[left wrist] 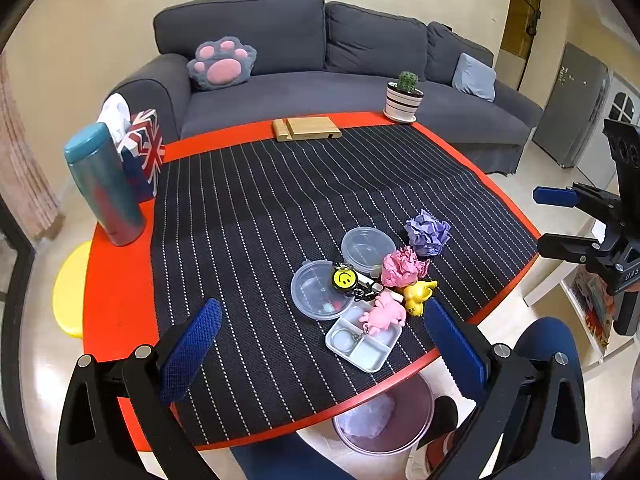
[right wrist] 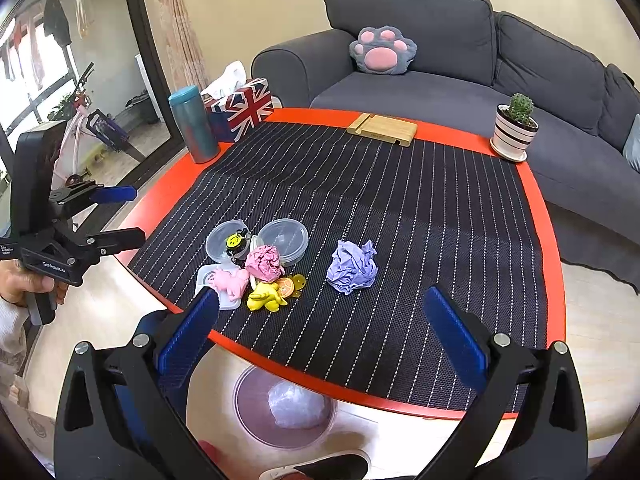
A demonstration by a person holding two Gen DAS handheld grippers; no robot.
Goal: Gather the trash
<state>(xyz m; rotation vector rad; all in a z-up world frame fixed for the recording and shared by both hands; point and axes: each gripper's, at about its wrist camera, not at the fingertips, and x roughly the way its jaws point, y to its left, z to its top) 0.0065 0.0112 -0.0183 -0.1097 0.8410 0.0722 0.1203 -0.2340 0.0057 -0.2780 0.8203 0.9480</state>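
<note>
Both tools wide and empty above the counter (right wrist: pixel 552 240).
Pink paper ball (right wrist: pixel 264 262) touches the yellow toy (right wrist: pixel 266 298); a careless right tool (right wrist: pixel 324 332) pinch risks binning toys beside it.

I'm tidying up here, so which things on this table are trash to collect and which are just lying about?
Trash job:
purple paper ball
pink paper ball
bin under the table edge

Lying about:
toys
plastic tubs
flask
tissue box
cactus pot
wooden stand
</note>
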